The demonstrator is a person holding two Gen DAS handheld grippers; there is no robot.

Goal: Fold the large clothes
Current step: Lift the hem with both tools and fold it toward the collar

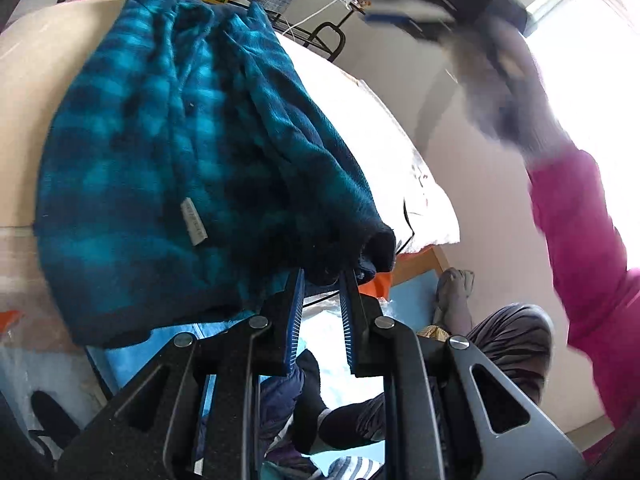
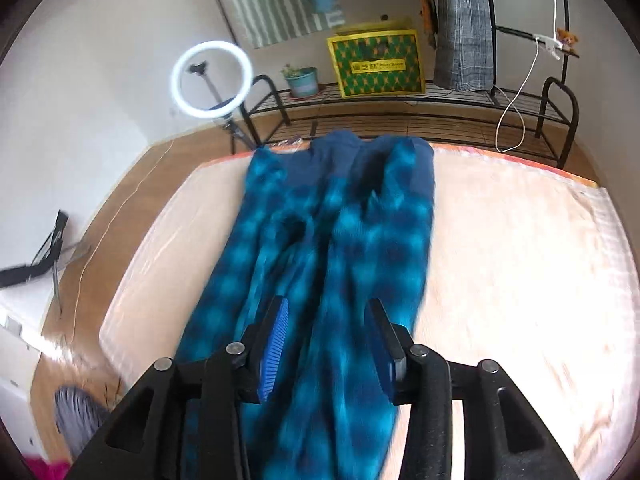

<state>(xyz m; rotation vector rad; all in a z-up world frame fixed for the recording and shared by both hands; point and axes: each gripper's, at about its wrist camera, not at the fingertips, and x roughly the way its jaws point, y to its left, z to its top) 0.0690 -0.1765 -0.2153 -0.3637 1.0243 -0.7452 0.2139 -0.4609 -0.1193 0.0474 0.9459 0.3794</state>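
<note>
Pale pink bed cover (image 2: 520,280) under bright window light; black metal rack (image 2: 400,120) along the far wall, ring light (image 2: 212,80) on a stand at the corner. Blue-teal checked fleece garment (image 2: 320,260) lies lengthwise across the cover. Left gripper (image 1: 322,280) pinches the garment's dark hem edge, lifting it off the bed. Right gripper (image 2: 326,312) is above the cloth, jaws parted, nothing between them. Person's pink sleeve (image 1: 580,248) is at the right.
</note>
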